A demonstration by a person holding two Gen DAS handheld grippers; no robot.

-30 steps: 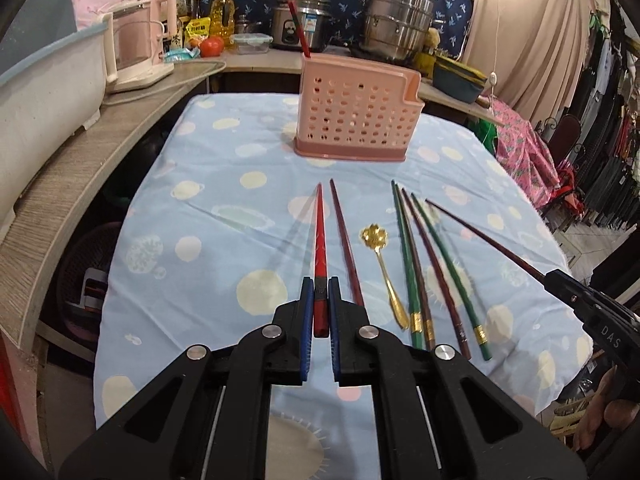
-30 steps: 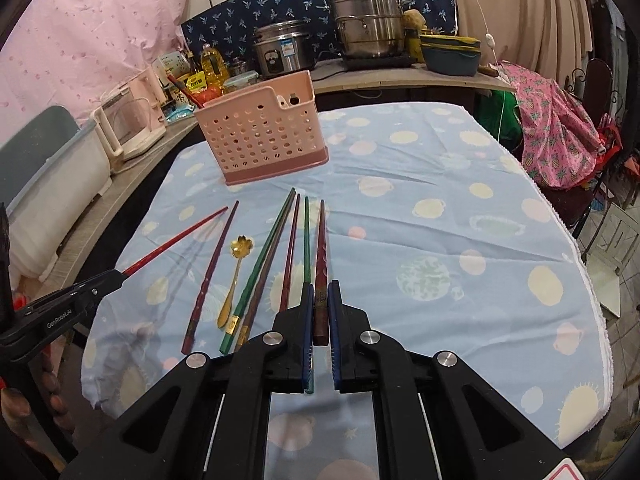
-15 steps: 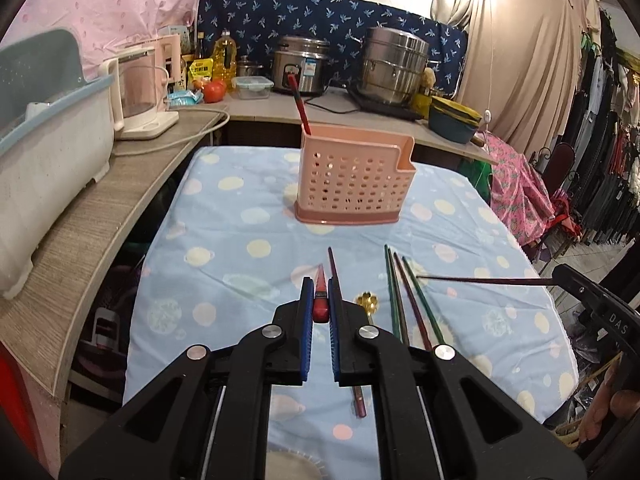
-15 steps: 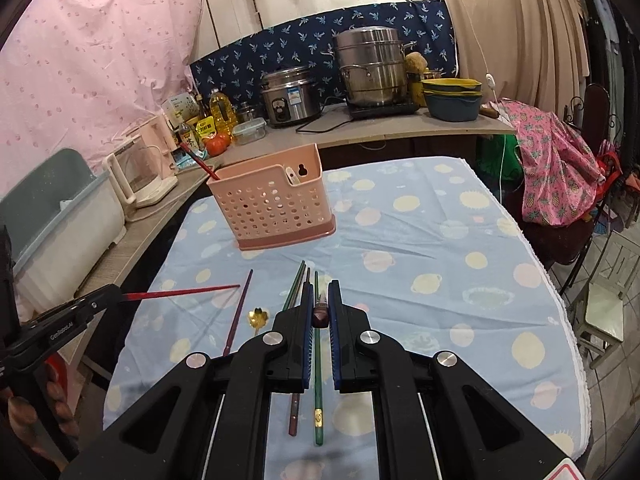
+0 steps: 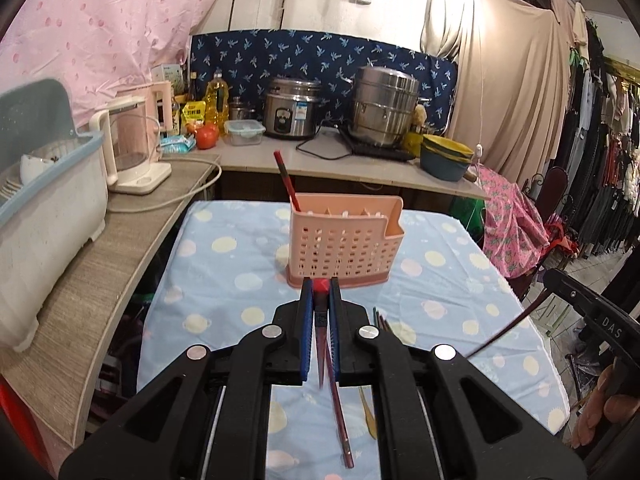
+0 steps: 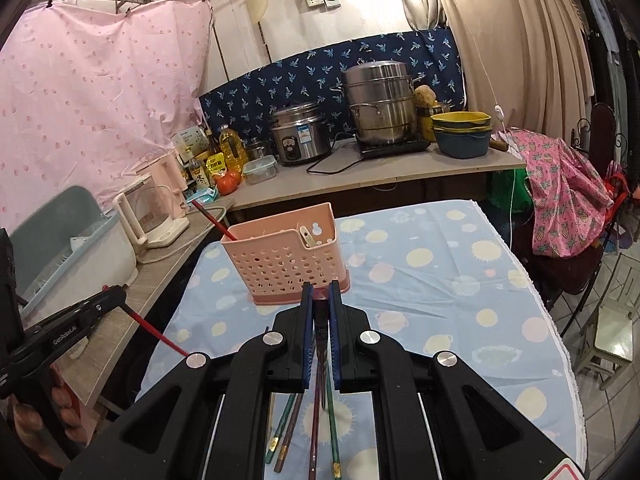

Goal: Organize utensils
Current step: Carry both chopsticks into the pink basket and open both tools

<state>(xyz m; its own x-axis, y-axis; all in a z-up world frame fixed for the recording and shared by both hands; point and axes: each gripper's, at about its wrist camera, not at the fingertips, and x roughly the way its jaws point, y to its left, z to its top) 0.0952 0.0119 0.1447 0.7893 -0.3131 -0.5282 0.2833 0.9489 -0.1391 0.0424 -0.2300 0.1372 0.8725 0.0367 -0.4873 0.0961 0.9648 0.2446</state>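
Currently my left gripper is clamped on a red chopstick, lifted off the table. My right gripper is clamped on a dark brown chopstick, also off the table. The pink utensil basket stands ahead, 1 red chopstick in it. Other chopsticks lie on the cloth below.

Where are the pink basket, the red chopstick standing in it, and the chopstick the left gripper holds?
Pink basket point(image 5: 346, 248): left wrist view, middle of its holed front wall.
Red chopstick in basket point(image 5: 285, 180): left wrist view, mid-shaft above the rim.
Held chopstick point(image 6: 158, 334): right wrist view, red shaft beyond the left gripper point(image 6: 120, 294).
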